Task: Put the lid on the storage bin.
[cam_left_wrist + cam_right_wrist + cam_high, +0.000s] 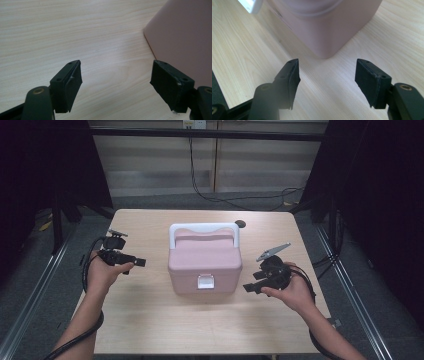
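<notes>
Both released: left hand-held gripper (141,262) and right hand-held gripper (248,288) flanking pink box (204,262) mid-tabletop (150,320), apparently for a two-sided hold.

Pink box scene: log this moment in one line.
left gripper: open, empty | right gripper: open, empty | pink box: between them, closed, untouched

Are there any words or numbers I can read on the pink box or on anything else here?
None: no word, number or sign can be read anywhere.
The pink box, its white handle and its white latch are plain.
The wooden table bears no writing.
</notes>
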A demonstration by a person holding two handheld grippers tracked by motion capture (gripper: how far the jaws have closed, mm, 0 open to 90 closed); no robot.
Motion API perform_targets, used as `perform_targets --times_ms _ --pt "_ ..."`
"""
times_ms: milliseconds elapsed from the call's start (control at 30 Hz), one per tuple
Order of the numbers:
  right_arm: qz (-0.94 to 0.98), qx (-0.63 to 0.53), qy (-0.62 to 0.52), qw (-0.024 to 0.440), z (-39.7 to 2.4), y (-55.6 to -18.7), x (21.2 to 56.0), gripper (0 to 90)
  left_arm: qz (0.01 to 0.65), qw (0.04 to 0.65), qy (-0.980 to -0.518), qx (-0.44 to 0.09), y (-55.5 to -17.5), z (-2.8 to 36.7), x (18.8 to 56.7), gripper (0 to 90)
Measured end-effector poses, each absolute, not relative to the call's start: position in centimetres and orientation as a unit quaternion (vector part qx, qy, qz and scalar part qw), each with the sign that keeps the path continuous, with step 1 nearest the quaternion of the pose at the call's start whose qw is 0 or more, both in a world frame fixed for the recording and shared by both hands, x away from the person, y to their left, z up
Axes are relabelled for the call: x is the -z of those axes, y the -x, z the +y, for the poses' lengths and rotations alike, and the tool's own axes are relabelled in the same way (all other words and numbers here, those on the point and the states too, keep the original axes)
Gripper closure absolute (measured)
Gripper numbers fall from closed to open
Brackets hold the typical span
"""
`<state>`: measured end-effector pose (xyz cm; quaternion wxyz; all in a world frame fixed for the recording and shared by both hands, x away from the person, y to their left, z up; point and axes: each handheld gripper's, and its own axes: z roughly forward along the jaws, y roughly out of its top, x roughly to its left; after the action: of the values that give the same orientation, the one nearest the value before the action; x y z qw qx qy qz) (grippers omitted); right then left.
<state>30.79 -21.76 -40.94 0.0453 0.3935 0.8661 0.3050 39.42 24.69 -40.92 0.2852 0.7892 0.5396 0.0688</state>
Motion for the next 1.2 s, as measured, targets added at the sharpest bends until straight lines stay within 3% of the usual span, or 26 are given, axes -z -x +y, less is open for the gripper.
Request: perform_targets --times_ms 333,1200 --pt "0.864 -0.301 -0.401 0.049 -23.2 -30.3 42.6 29.2 0.536 0.285 -0.792 -0.06 -38.6 25.2 42.3 22.3" --pt "0.857 -0.293 -0.42 0.055 -25.8 -28.9 46.0 26.4 0.53 0.283 -0.797 -0.061 -36.9 27.3 45.5 19.7"
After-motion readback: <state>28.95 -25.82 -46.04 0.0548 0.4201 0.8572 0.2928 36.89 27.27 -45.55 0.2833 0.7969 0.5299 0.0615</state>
